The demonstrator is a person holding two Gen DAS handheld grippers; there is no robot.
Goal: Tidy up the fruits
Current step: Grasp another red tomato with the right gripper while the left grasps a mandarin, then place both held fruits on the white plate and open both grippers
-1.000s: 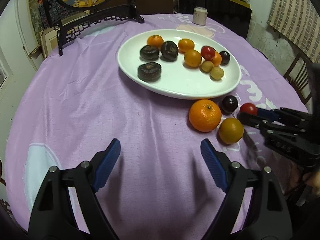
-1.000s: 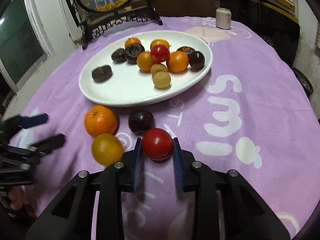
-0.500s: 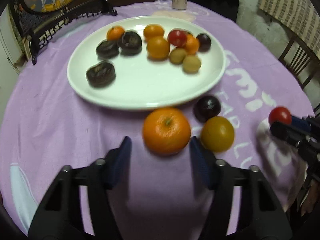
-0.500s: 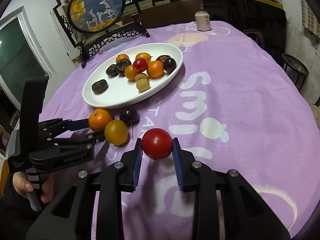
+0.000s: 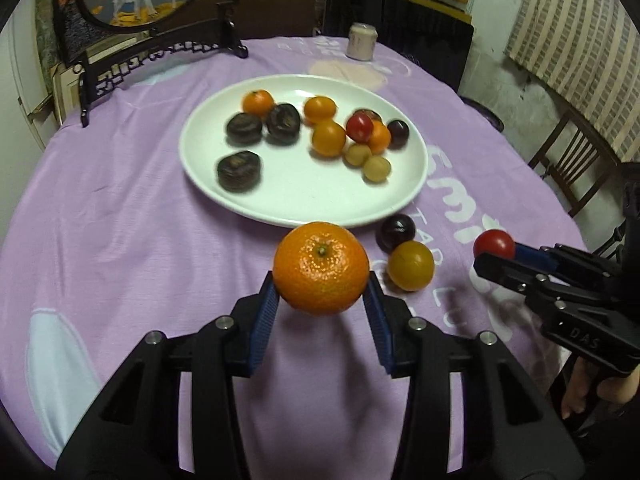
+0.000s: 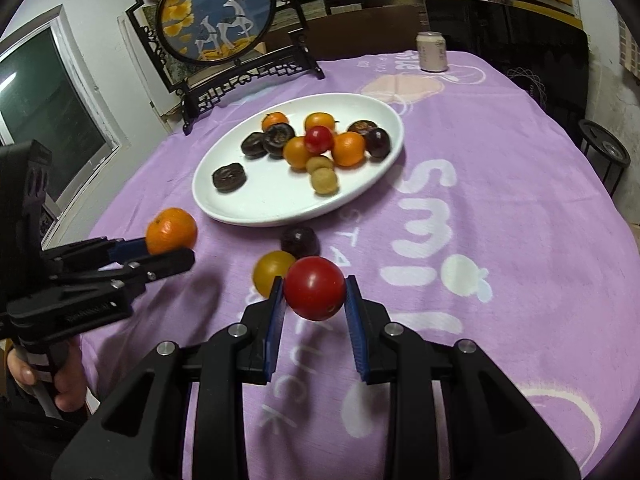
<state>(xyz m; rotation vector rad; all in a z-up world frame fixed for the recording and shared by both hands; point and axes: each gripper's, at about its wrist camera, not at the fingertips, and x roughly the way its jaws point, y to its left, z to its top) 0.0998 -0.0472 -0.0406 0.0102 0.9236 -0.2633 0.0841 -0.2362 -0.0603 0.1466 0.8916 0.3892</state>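
My left gripper (image 5: 321,285) is shut on a large orange (image 5: 321,268) and holds it above the cloth, near the front rim of the white plate (image 5: 280,200). My right gripper (image 6: 315,294) is shut on a red tomato (image 6: 315,288) and holds it above the cloth. The right gripper also shows in the left wrist view (image 5: 494,250), the left gripper in the right wrist view (image 6: 176,246). A yellow-orange fruit (image 5: 411,265) and a dark plum (image 5: 396,228) lie on the cloth by the plate. The plate holds several oranges, dark fruits, a tomato and small tan fruits.
The round table has a purple cloth (image 6: 500,200) with white lettering. A framed deer screen on a black stand (image 6: 224,40) and a drink can (image 6: 431,51) stand at the far side. A wooden chair (image 5: 572,168) is at the right edge.
My left gripper closed on the large orange and lifted it off the cloth. My right gripper stayed shut on the tomato and rose and drew back from the plate.
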